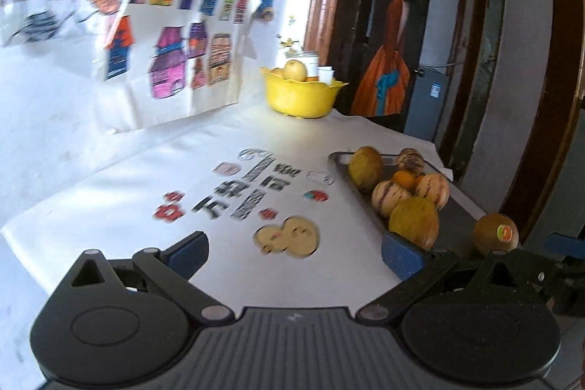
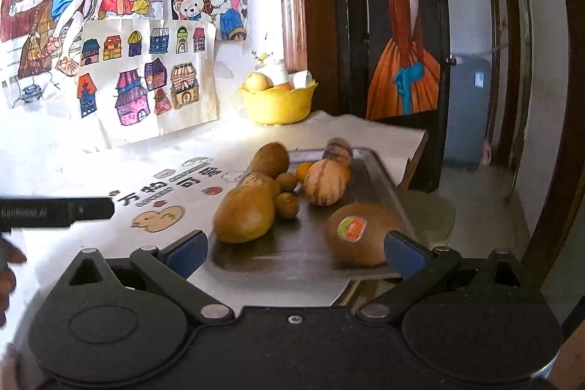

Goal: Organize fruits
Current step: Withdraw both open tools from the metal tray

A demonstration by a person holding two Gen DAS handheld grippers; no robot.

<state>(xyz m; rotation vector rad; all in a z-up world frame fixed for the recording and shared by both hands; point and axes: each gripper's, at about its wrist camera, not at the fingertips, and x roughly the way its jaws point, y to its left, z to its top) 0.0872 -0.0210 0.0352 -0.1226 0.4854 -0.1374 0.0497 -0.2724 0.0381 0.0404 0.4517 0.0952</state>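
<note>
Tray: metal, on the white-papered table, loaded with fruit — this is the landmark for everything below
Stickered kiwi: brown, sticker facing up, at the tray's near right corner, right against the right claw's blue right pad
Big yellow-brown fruit: at the tray's near left edge, two small brown ones just beside it
Striped melon: pale with purple streaks, mid-tray, a small orange tucked at its left
Far end of tray: a brown fruit at the far left corner, another striped one behind
Yellow bowl: well beyond the tray at the table's back, fruit inside, a pale apple on top
Right claw: spread wide over the tray's near edge, nothing gripped between its fingers
Left claw: wide apart too, gripping nothing, hovering over the paper left of the tray, above a yellow duck drawing
Drawings: coloured houses and cartoon children on the wall behind the table, left of the bowl
</note>
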